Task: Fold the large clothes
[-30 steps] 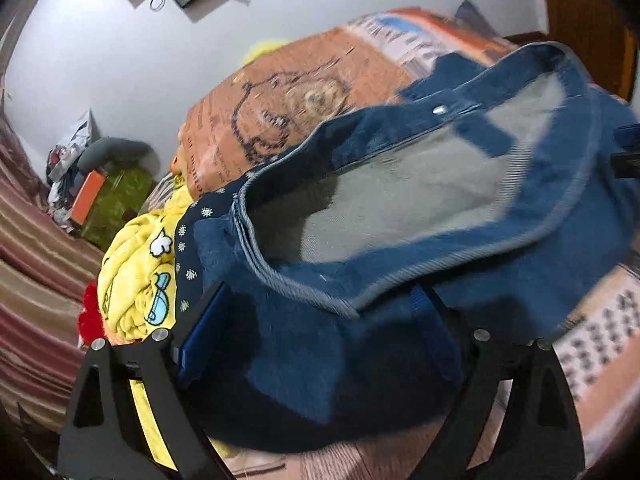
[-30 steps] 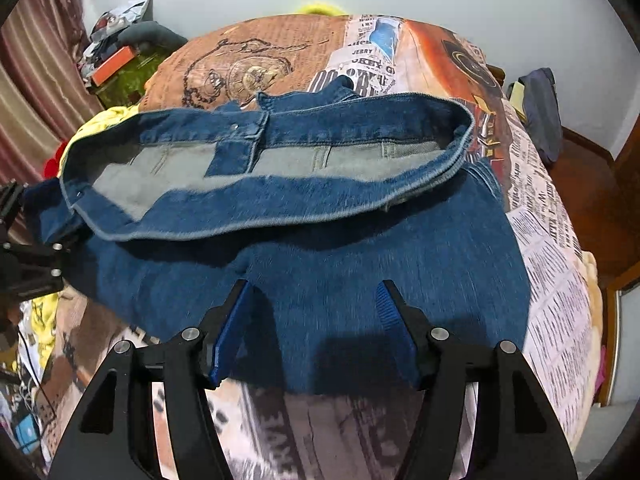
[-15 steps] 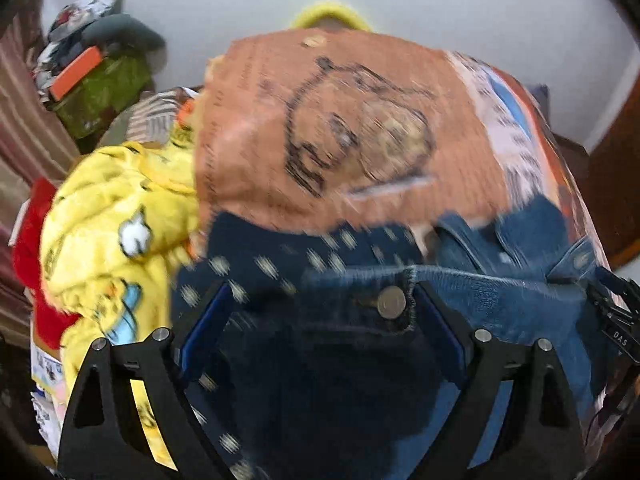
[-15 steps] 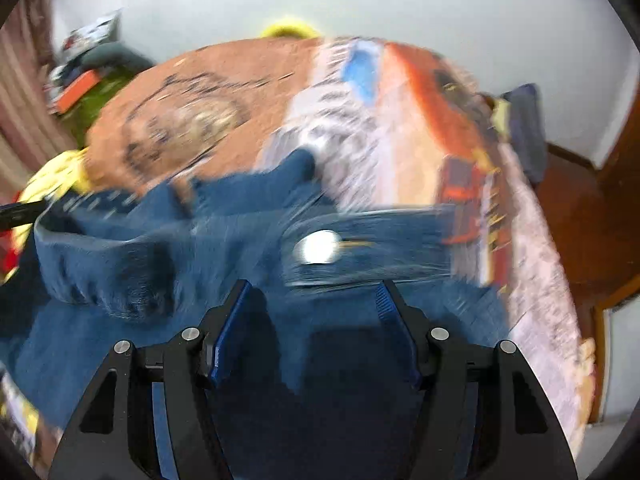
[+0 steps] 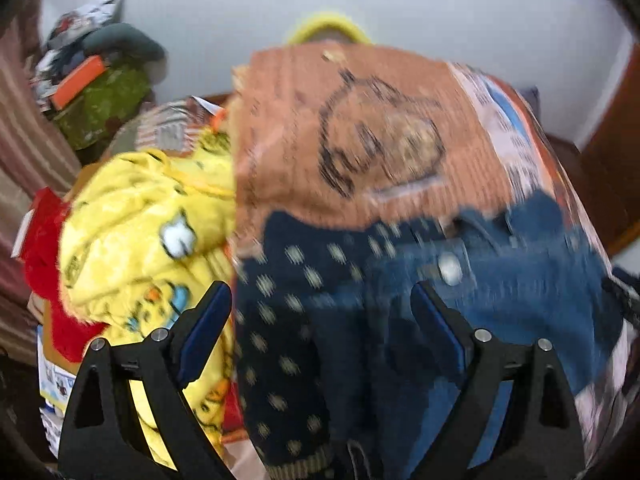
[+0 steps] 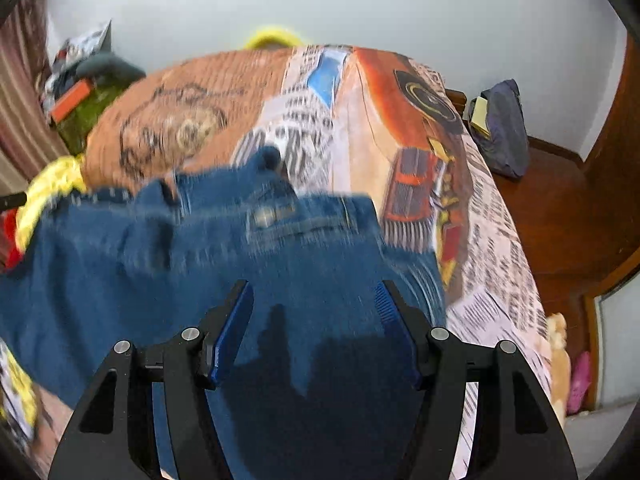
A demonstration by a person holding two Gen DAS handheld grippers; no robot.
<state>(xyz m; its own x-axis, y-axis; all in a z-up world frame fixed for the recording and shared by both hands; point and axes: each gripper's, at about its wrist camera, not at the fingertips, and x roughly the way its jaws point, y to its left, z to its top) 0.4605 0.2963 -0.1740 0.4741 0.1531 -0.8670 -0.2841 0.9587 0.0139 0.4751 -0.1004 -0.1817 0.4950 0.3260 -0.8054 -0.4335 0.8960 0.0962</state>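
- Printed bedding (image 6: 400, 120) covers the bed on which you work; a pale wall rises behind it.
- Your left gripper (image 5: 320, 320) points down with its jaws spread wide; nothing is clamped between the blue pads (image 5: 208, 328).
- Your right gripper (image 6: 314, 320) stands with its jaws apart above the denim; the pads press on nothing.
- Blue jeans (image 6: 200, 272) lie across the near part of the bed, directly beneath both grippers, the metal button (image 5: 450, 268) facing up.
- A dark dotted garment (image 5: 288, 320) lies just beside the jeans on the left; which overlaps which is blurred.
- A yellow cartoon-print cloth (image 5: 140, 240) is heaped further left, beside a red fabric (image 5: 44, 232).
- A dark bag (image 6: 500, 128) sits at the far right on the floor.
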